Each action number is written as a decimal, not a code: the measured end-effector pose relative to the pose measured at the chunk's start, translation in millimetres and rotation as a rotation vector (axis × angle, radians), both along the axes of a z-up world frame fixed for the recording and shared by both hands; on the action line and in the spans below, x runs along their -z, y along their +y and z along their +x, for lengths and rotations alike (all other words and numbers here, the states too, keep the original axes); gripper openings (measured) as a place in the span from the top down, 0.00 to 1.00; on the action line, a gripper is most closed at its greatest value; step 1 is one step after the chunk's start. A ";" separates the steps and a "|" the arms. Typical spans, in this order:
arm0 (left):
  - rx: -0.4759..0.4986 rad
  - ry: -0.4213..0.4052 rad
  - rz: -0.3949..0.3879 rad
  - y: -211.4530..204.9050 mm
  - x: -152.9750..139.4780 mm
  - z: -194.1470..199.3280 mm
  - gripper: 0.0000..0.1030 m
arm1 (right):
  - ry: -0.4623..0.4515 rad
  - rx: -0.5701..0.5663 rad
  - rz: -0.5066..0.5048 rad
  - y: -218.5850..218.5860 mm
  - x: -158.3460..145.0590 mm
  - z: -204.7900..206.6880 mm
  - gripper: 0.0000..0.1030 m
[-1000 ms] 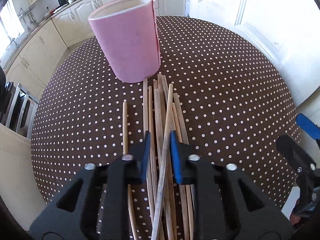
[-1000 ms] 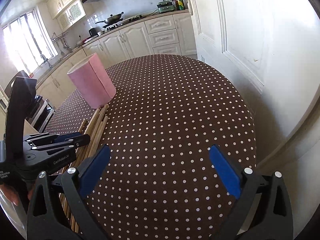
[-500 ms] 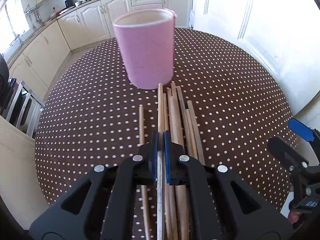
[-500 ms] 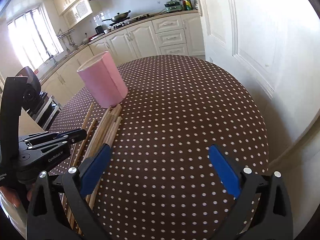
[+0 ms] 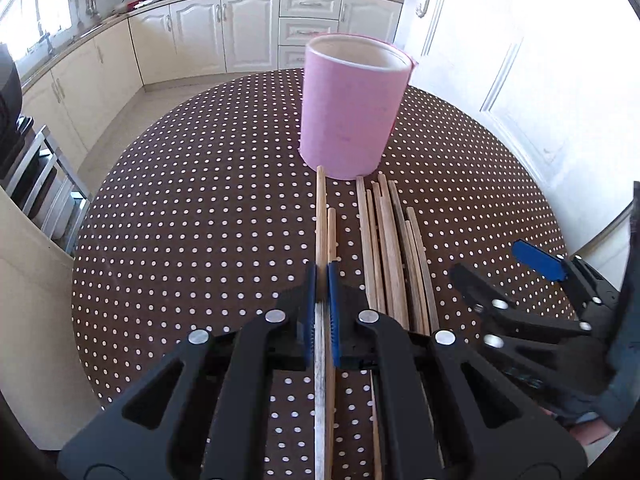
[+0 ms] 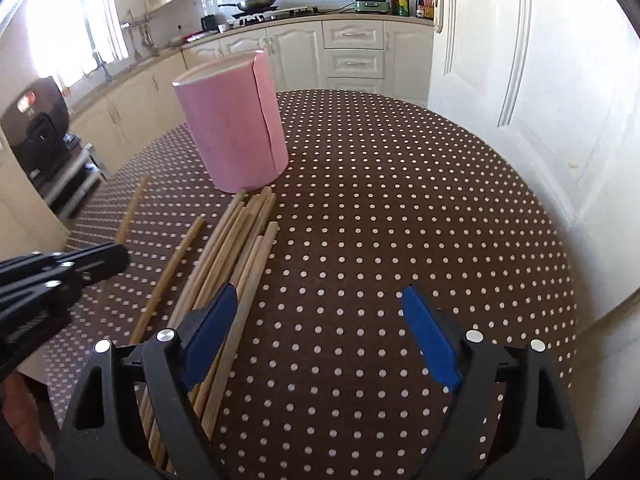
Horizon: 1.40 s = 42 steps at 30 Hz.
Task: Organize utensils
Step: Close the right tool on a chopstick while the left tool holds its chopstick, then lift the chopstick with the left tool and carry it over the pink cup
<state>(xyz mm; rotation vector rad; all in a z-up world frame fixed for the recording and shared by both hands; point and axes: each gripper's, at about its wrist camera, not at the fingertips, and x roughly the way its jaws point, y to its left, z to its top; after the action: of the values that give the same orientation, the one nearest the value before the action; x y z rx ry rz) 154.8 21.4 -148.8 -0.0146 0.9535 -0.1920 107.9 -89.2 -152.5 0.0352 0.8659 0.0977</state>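
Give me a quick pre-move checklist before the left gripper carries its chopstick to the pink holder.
1. Left gripper shut on one chopstick: ok.
2. Only one stick pinched: cannot tell; a second chopstick lies close beside it.
3. Pink holder upright, mouth open: ok.
4. Holder empty inside: cannot tell.
5. Right gripper clear of the path: ok; its jaws are closing with nothing between them, over the table beside the chopstick pile.
6. Pile undisturbed by the grip: cannot tell.
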 end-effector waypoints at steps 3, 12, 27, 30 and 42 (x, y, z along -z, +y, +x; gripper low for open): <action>0.010 0.001 -0.022 4.2 1.2 1.9 0.94 | 0.013 0.012 -0.044 9.8 4.7 7.0 0.21; 0.035 0.014 -0.062 14.0 9.1 13.4 0.94 | 0.028 0.063 -0.110 23.6 16.8 18.5 0.21; 0.042 0.011 -0.098 26.7 13.9 20.2 0.94 | 0.012 -0.028 -0.135 54.5 21.9 20.3 0.70; 0.038 0.012 -0.102 28.7 15.8 21.8 0.94 | 0.007 -0.059 -0.142 56.3 26.7 20.9 0.82; 0.047 -0.012 -0.138 41.5 9.2 17.1 0.94 | 0.027 -0.043 -0.001 37.9 22.1 25.3 0.96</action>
<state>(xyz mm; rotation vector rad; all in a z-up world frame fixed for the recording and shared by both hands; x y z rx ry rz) 171.8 62.9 -158.0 -0.1184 0.9276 -0.3007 133.2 -51.2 -174.6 0.0171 0.8935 0.1376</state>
